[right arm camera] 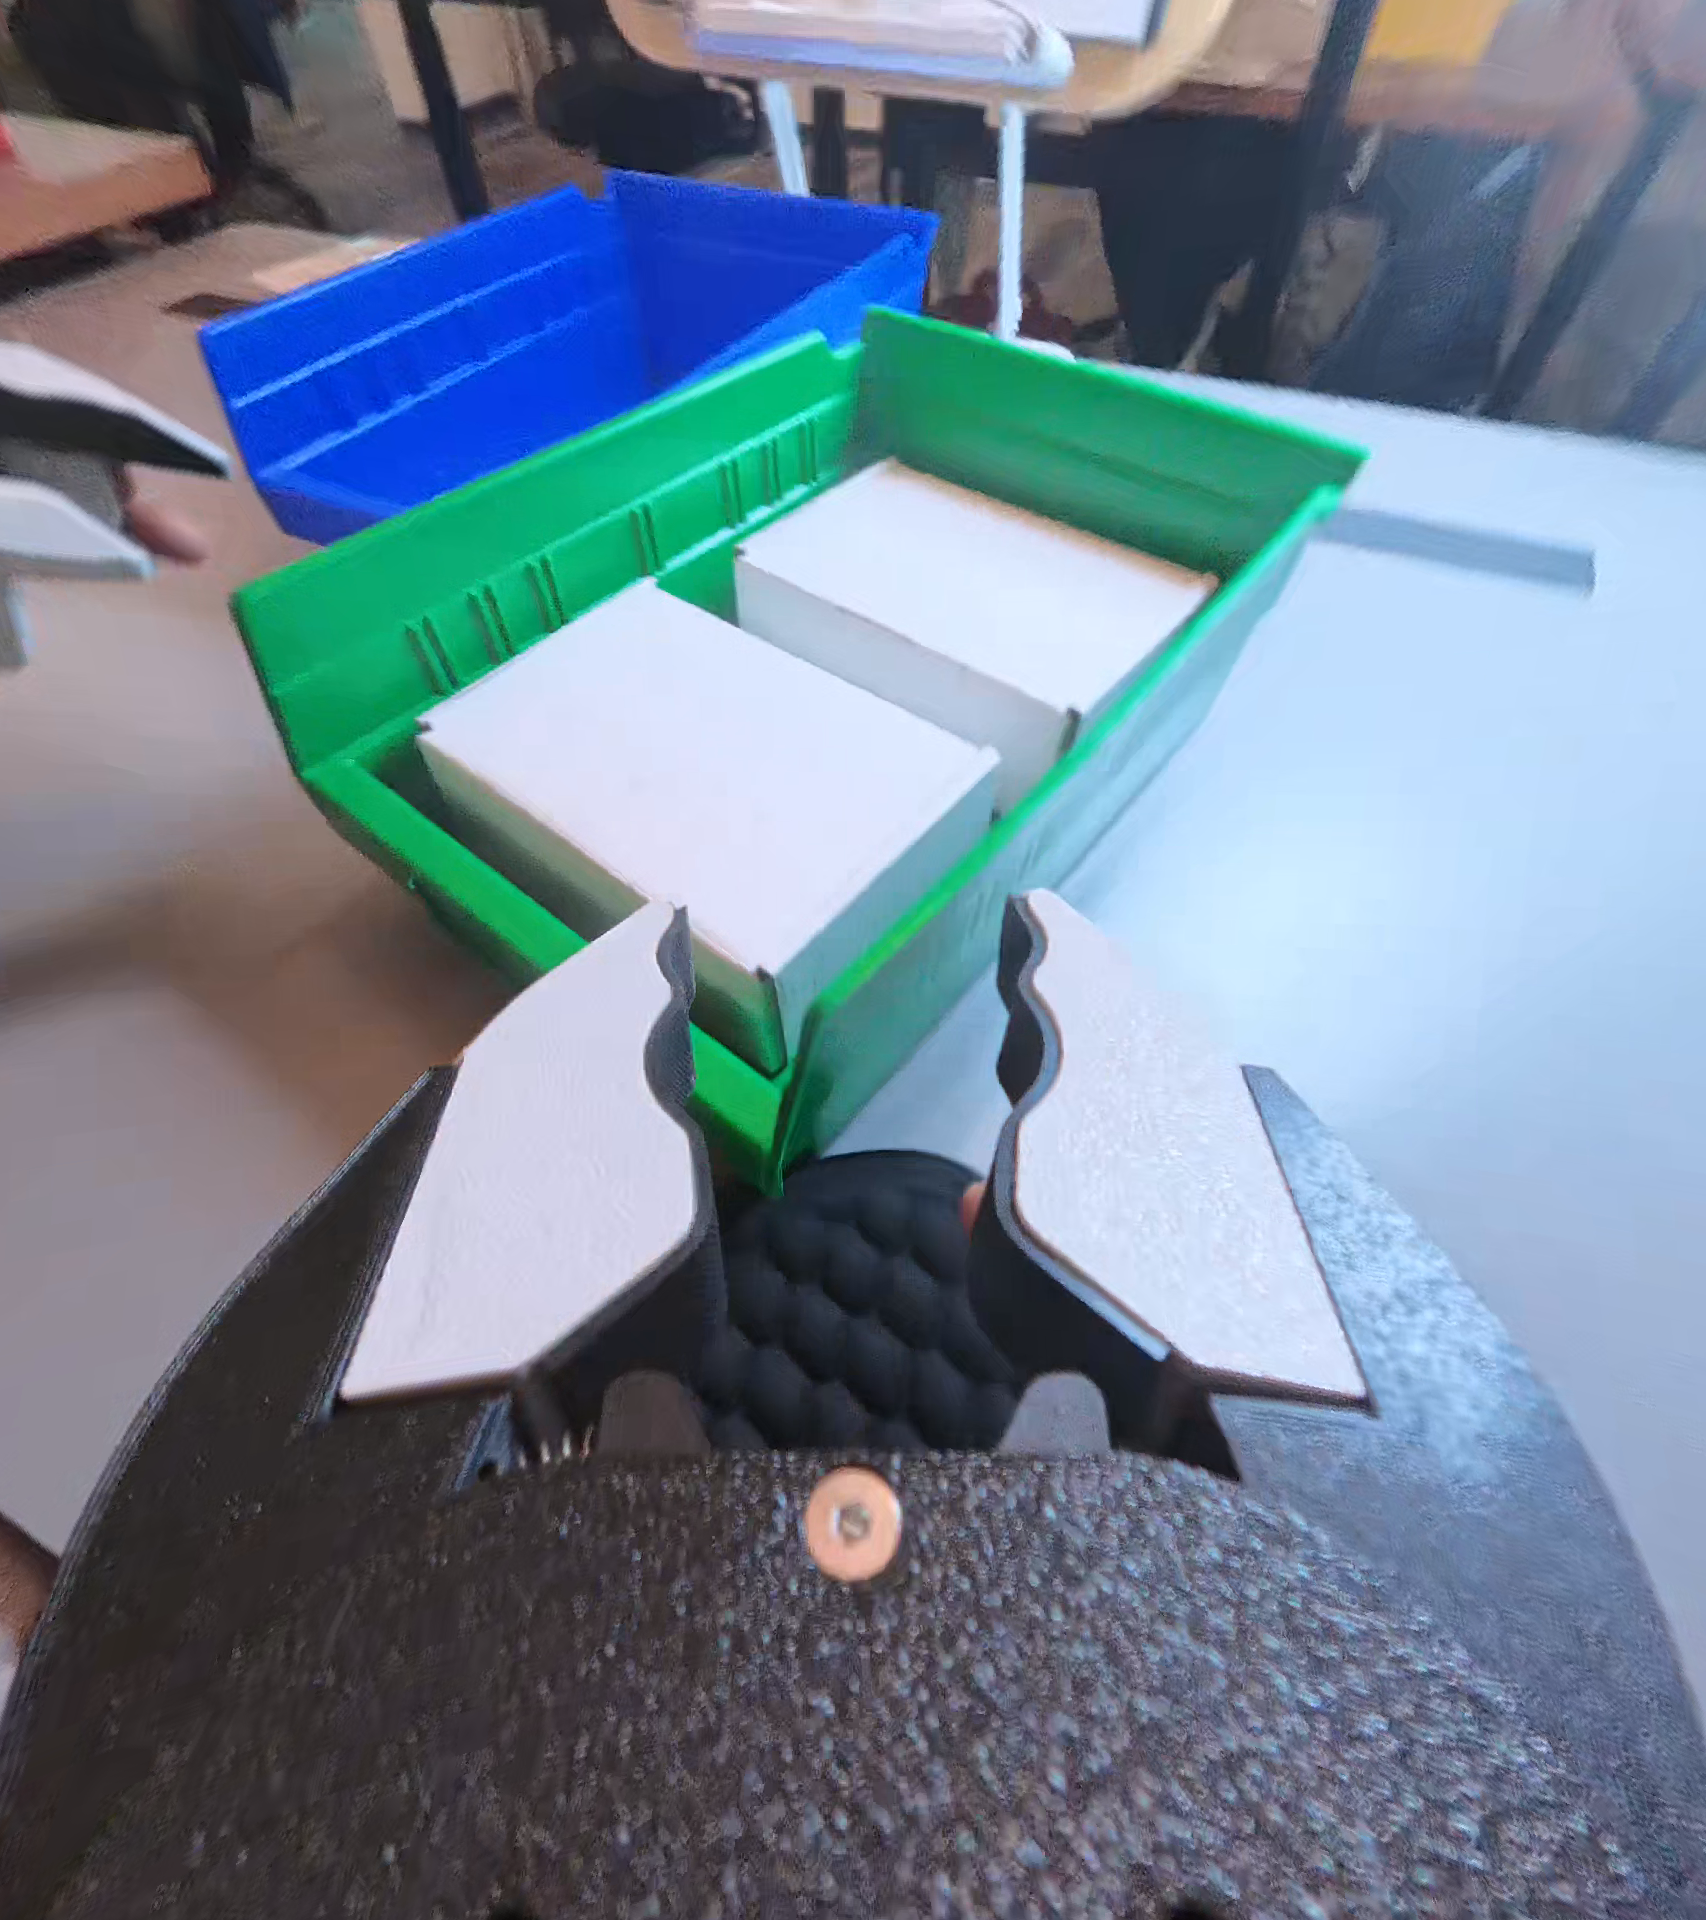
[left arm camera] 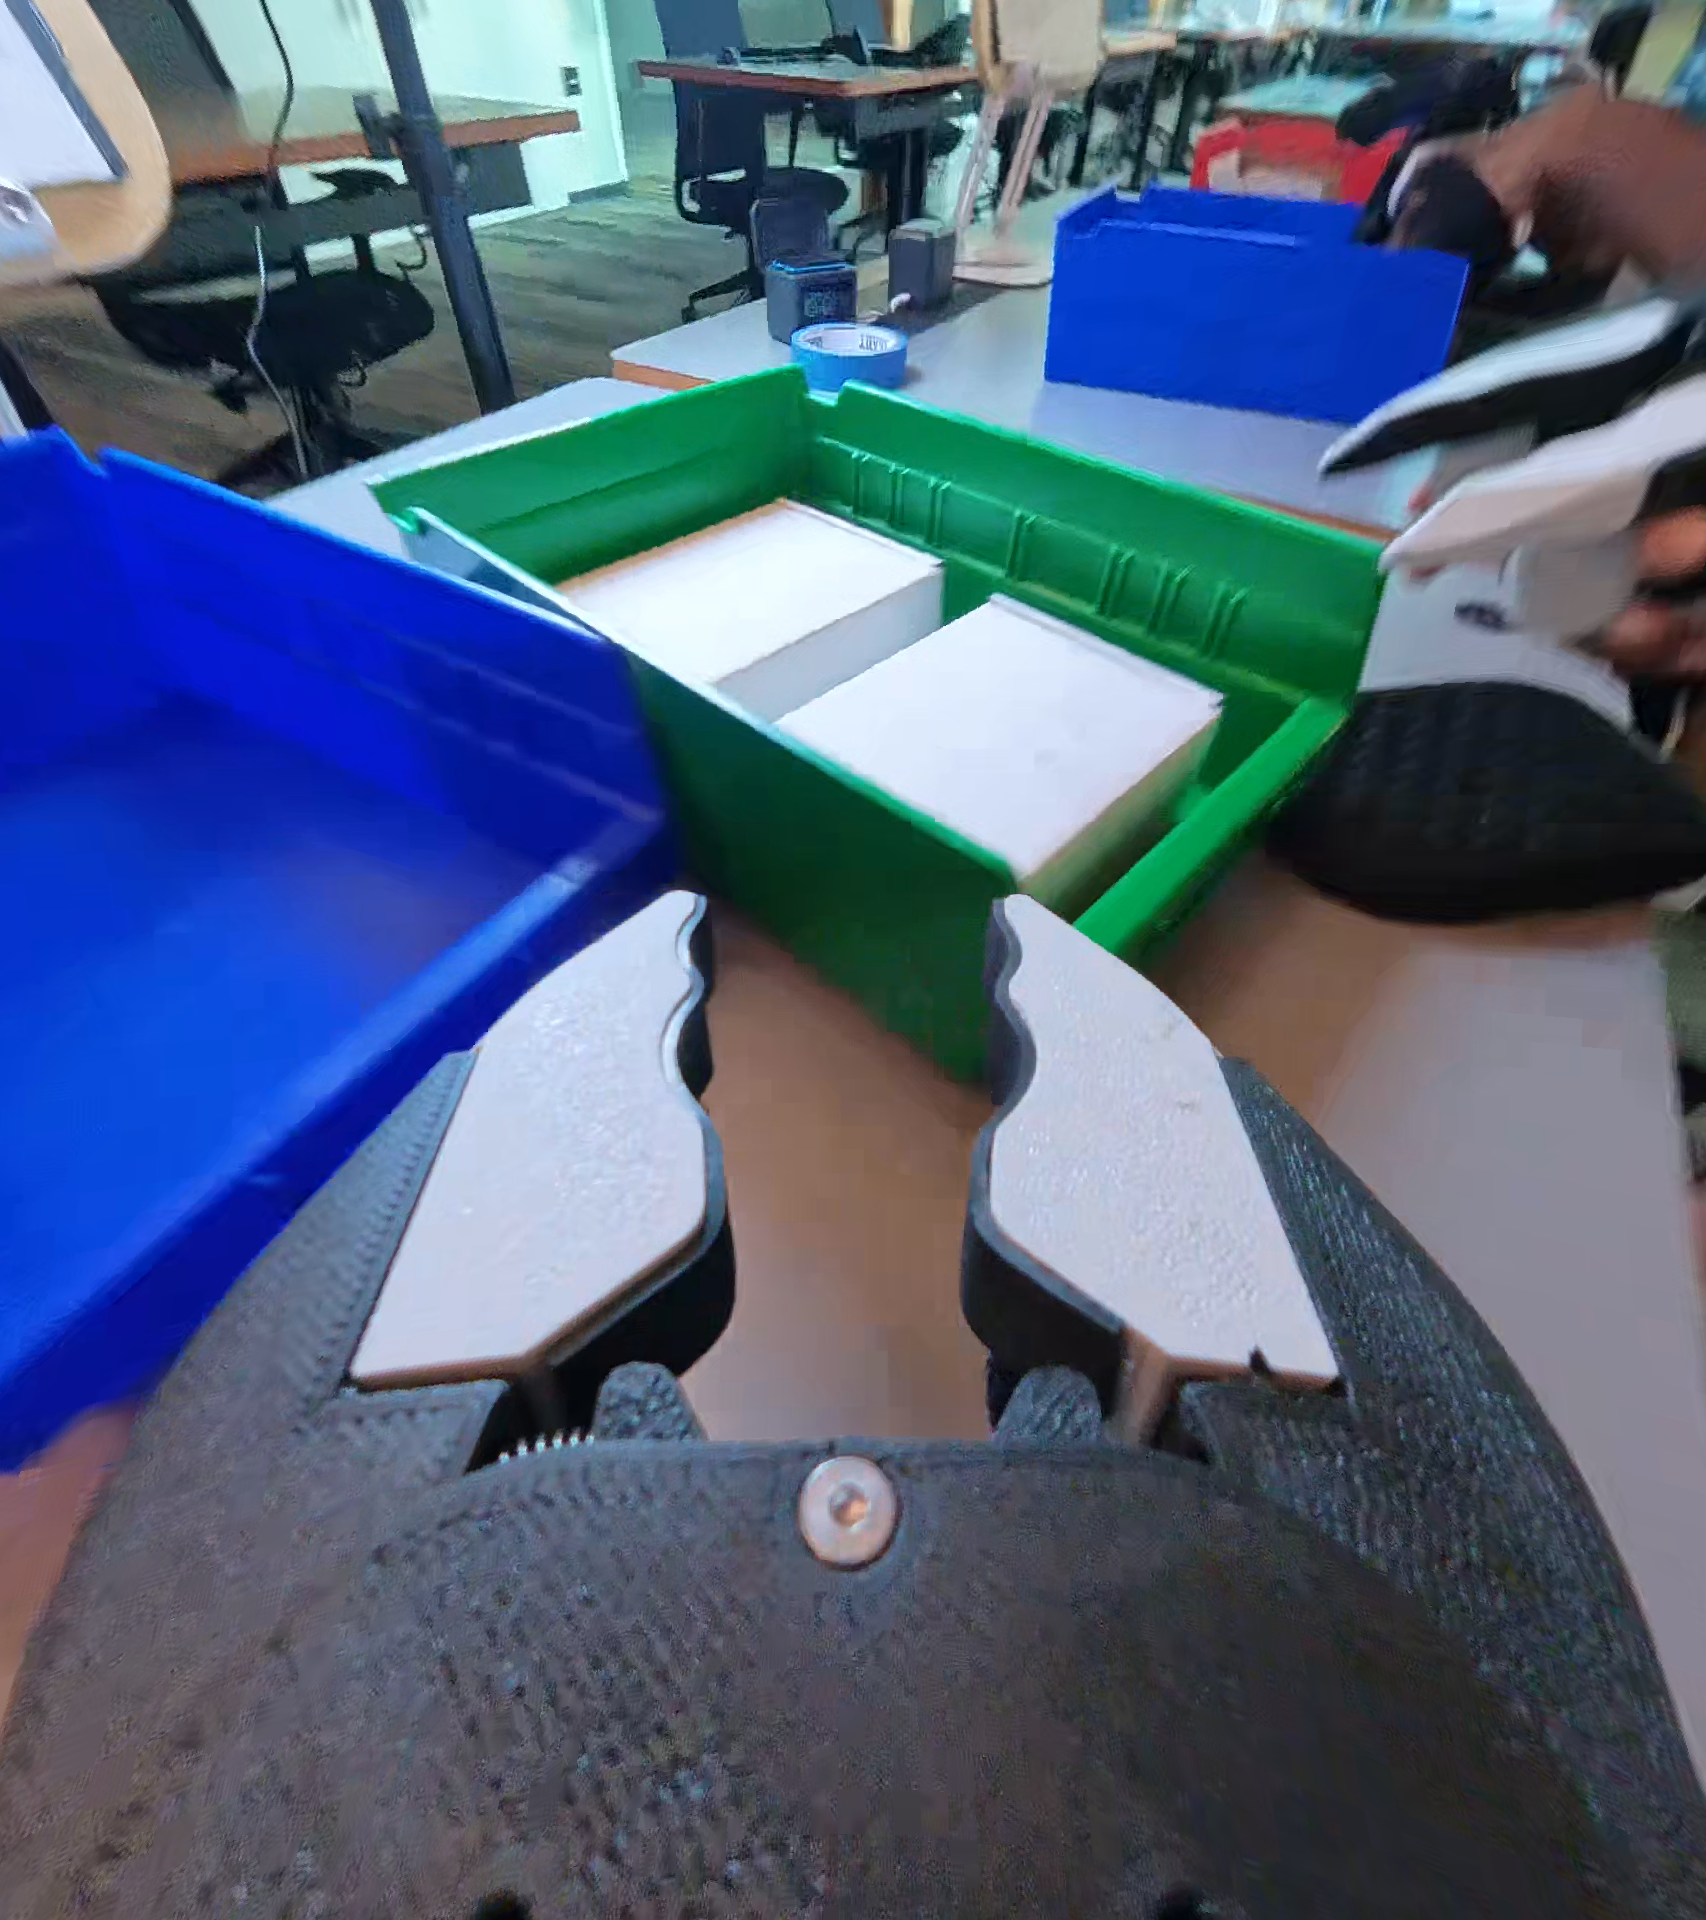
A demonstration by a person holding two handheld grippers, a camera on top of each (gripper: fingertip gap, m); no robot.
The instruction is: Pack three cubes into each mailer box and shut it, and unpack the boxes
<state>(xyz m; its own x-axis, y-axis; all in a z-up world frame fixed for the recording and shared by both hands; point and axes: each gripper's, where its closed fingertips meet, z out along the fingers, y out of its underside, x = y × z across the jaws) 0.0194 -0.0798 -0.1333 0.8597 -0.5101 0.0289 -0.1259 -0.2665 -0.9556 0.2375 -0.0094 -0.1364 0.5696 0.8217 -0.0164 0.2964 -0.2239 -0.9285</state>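
Observation:
A green bin (left arm camera: 828, 914) (right arm camera: 890, 997) on the table holds two closed white mailer boxes. In the left wrist view one box (left arm camera: 1005, 727) is nearer and the other (left arm camera: 755, 592) farther. In the right wrist view the near box (right arm camera: 714, 769) sits in front of the far box (right arm camera: 974, 592). My left gripper (left arm camera: 849, 935) is open and empty, just short of the green bin's side wall. My right gripper (right arm camera: 849, 935) is open and empty, over the bin's near corner. No cubes are visible.
An empty blue bin (left arm camera: 205, 883) (right arm camera: 537, 343) stands beside the green bin. A second blue bin (left arm camera: 1244, 301), a blue tape roll (left arm camera: 849, 353) and small dark devices (left arm camera: 807, 291) sit farther back. A black chair seat (left arm camera: 1493, 800) is at the table's edge. Office chairs and desks lie beyond.

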